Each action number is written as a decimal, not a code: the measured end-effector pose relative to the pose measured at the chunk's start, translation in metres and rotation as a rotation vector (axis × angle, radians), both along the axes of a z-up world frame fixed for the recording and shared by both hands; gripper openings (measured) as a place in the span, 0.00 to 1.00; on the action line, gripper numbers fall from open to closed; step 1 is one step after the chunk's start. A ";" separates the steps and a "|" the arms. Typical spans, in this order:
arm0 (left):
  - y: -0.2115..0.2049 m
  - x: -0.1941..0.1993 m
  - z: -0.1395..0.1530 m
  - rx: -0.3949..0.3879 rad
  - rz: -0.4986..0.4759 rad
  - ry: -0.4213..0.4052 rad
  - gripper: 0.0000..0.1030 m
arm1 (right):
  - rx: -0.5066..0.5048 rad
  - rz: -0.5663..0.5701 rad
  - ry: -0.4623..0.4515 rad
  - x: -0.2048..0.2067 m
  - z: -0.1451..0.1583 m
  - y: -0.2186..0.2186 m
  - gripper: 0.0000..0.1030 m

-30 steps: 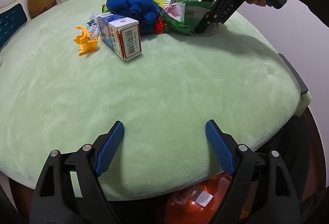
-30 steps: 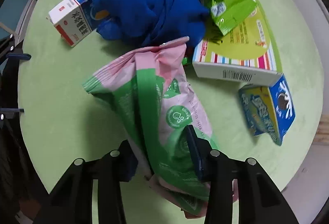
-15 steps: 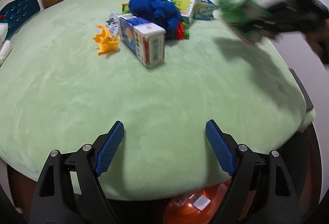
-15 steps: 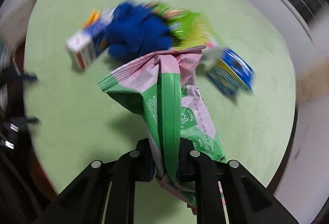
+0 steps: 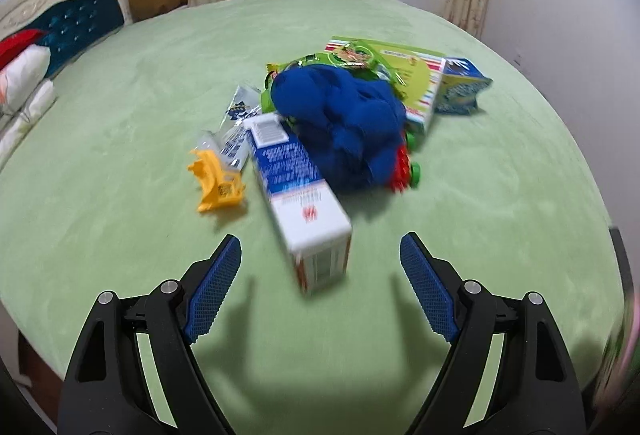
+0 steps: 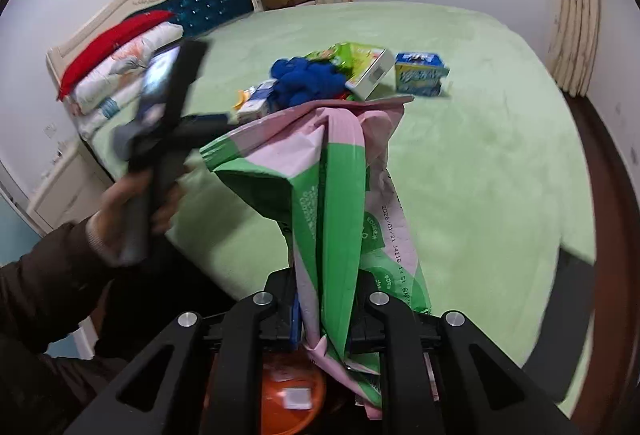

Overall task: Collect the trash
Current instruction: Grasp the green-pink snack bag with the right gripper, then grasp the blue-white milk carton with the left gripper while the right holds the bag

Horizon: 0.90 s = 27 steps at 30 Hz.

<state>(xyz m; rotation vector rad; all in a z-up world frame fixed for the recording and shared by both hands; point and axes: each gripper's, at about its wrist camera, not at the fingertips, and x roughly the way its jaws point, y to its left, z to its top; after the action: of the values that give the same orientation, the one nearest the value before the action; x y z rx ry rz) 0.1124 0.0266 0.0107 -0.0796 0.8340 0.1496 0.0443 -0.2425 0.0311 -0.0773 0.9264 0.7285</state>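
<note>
Two tongs work over a wide bed (image 5: 120,123) under a green plush cover, and the litter sits in one heap near its middle. Largest of the trash in hand is the pink-and-green plastic bag (image 6: 336,203), pinched at its crumpled lower end by the right tongs (image 6: 322,315), whose pads are pressed together on it; it hangs off the bed's near edge, above an orange bin (image 6: 288,391) at 6 o'clock in the right wrist view. Limp, light and slick, it would likely slip unless gripped on bunched folds, as it is. In the left wrist view, a blue cloth (image 5: 344,123) lies at the heap's centre, soft and easy to gather anywhere. At 7 o'clock from it lies a blue-and-white carton (image 5: 300,195), stiff, probably empty and light; across its narrow sides looks the best hold. The left tongs (image 5: 320,263) stand spread and empty, just short of its near end. Smallest, a yellow plastic piece (image 5: 218,183) sits at the carton's 9 o'clock.
</note>
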 end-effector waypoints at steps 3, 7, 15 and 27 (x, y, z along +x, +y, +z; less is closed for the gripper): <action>0.001 0.014 -0.006 0.020 0.020 0.006 0.78 | 0.031 -0.013 0.015 -0.010 -0.011 0.002 0.14; 0.003 0.026 -0.015 0.049 0.046 0.009 0.69 | 0.039 -0.023 -0.020 -0.018 -0.014 0.006 0.14; 0.015 0.031 -0.023 0.050 0.062 0.011 0.33 | 0.077 -0.061 -0.025 -0.013 -0.015 0.003 0.14; -0.013 -0.056 0.022 0.135 -0.079 -0.078 0.32 | 0.075 -0.078 -0.041 -0.019 -0.011 0.003 0.13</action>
<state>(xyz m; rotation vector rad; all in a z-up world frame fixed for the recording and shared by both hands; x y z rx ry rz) 0.0568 0.0139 0.0325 0.0742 0.7465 0.1269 0.0258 -0.2395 0.0201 0.0107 0.8577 0.6861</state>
